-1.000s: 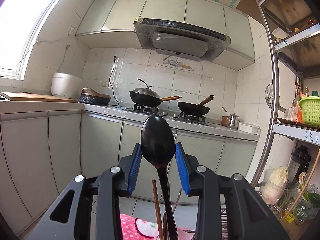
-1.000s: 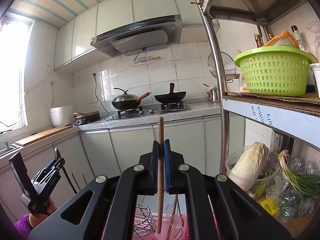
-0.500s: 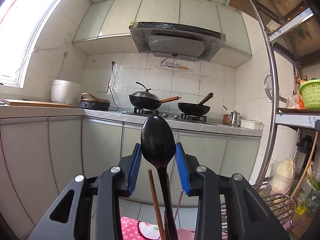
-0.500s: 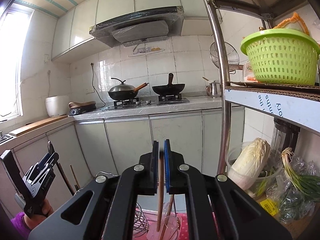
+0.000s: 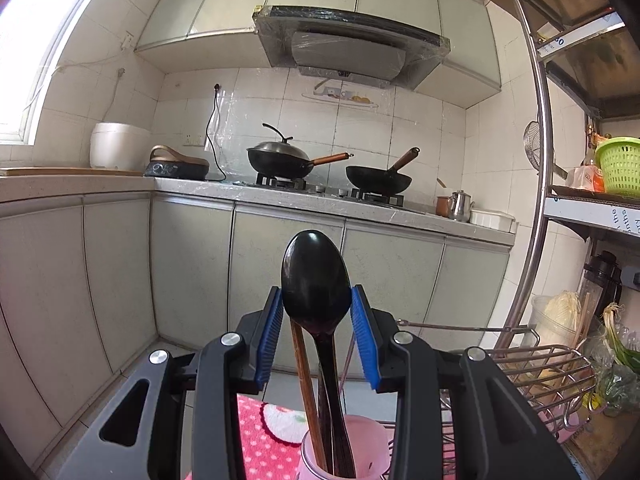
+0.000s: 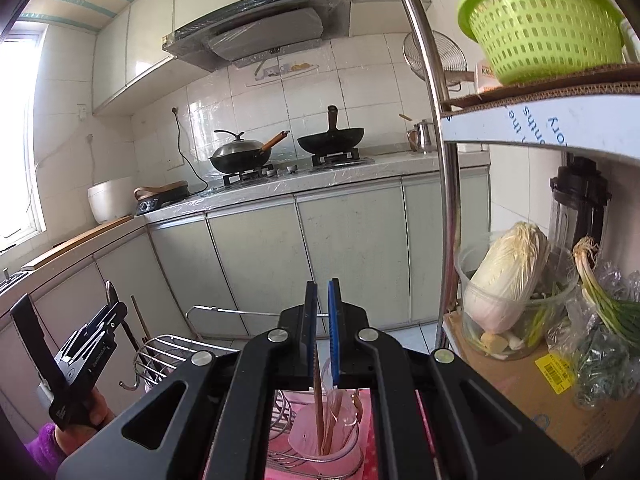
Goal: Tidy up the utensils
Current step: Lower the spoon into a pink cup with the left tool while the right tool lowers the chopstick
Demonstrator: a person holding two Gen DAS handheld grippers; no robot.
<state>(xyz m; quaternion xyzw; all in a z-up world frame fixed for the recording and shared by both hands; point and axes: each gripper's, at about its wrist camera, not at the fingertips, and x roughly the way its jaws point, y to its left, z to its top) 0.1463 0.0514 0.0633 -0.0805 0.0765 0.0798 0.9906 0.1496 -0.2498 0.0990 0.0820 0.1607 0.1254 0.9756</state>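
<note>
Left gripper [image 5: 316,336] fingers wide apart around black spoon [image 5: 316,280], no visible grip. Right gripper [image 6: 323,332] fingers nearly closed; chopstick [image 6: 318,408] below at 6 o'clock, hold uncertain. Risk: snagged chopstick tips pink cup [image 6: 320,444].

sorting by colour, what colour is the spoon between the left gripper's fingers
Glossy black spoon, standing in the pink cup; clearest in the left wrist view.

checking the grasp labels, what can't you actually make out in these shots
- Left wrist view: base of the pink cup is cut off by the bottom edge.
- Left wrist view: whether the pads squeeze the black spoon; they only flank its bowl.
- Right wrist view: the chopstick top is hidden between the right gripper pads.
</note>
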